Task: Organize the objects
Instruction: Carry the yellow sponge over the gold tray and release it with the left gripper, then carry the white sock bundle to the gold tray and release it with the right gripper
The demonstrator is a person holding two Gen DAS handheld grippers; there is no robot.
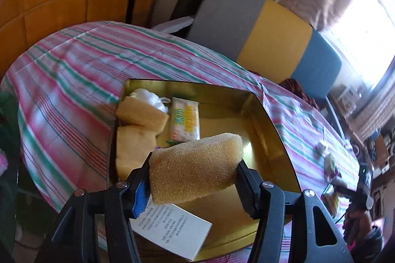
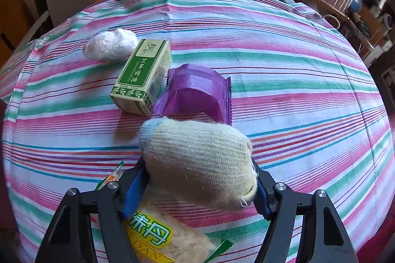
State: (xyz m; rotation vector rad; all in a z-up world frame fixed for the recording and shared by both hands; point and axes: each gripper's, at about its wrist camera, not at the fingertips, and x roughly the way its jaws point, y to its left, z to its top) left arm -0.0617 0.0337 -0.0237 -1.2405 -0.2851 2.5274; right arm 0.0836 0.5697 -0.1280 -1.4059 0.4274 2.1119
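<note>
A: What does the left wrist view have that the right lacks?

B: The gold tin (image 1: 269, 120) on the striped cloth (image 1: 74, 70). The left gripper (image 1: 195, 176) is clamped on a sponge (image 1: 195, 164), held above the tin. In the tin lie two more sponges (image 1: 142, 112), so three counted, plus one white puff (image 1: 148, 96), one yellow packet (image 1: 185, 122) and one white card (image 1: 172, 228).

A: And the right view?

B: The right gripper (image 2: 200, 186) is clamped on a knitted sock (image 2: 200, 161) above the cloth (image 2: 296, 65). On the cloth beyond it: one green box (image 2: 143, 75), touching one purple wrapper (image 2: 200, 92), and one white bundle (image 2: 111, 44) just beside the box. One snack bag (image 2: 167, 238) lies under the gripper.

A: Is the tin there?

B: Not in that view.
</note>
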